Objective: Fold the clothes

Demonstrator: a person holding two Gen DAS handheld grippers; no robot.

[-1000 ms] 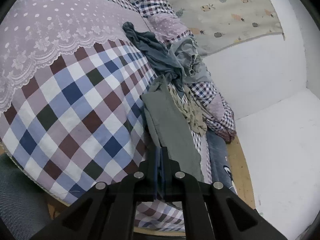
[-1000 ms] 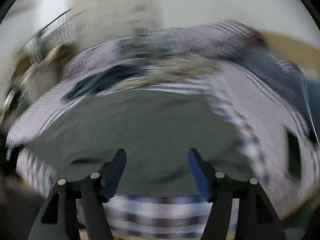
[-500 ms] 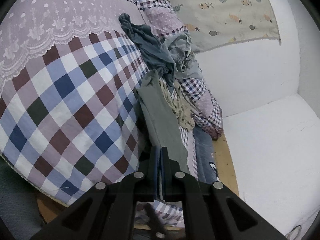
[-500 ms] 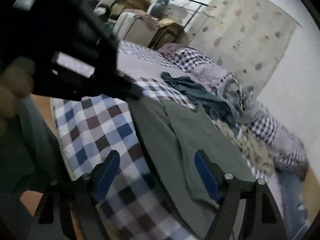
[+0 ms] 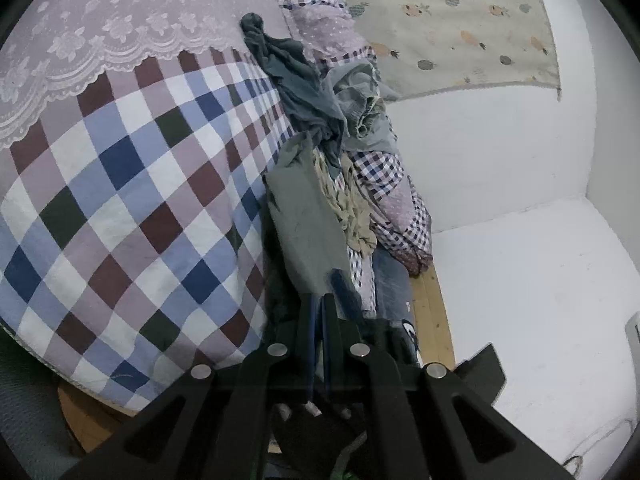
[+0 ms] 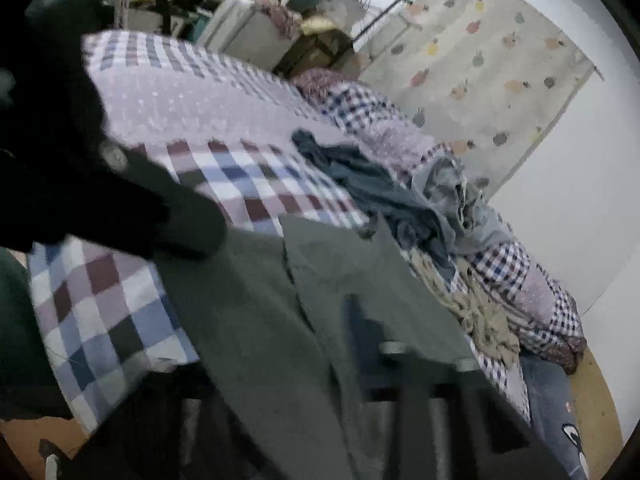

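Note:
A grey-green garment (image 5: pixel 306 224) lies stretched along the right edge of the checked bedspread (image 5: pixel 120 200). My left gripper (image 5: pixel 318 304) is shut on its near end. A blue finger of the right gripper (image 5: pixel 345 286) sits just to its right on the same cloth. In the right wrist view the garment (image 6: pixel 256 312) drapes over the near foreground and hides one finger. The right gripper (image 6: pixel 328 336) is narrowed around the fabric, with one blue finger (image 6: pixel 360 320) showing. The left gripper (image 6: pixel 160 216) is a blurred black shape at left, on the garment's edge.
A heap of clothes lies beyond the garment: a dark teal piece (image 5: pixel 296 80), a pale grey one (image 5: pixel 360 96), a beige knit (image 5: pixel 354 212) and jeans (image 5: pixel 390 288). A white wall (image 5: pixel 500 152) and fruit-print cloth (image 5: pixel 460 20) stand right; boxes and cases (image 6: pixel 256 20) behind the bed.
The right gripper, open half a second ago, has moved in beside the left one and narrowed onto the garment. The left gripper has kept its hold, shifting slightly.

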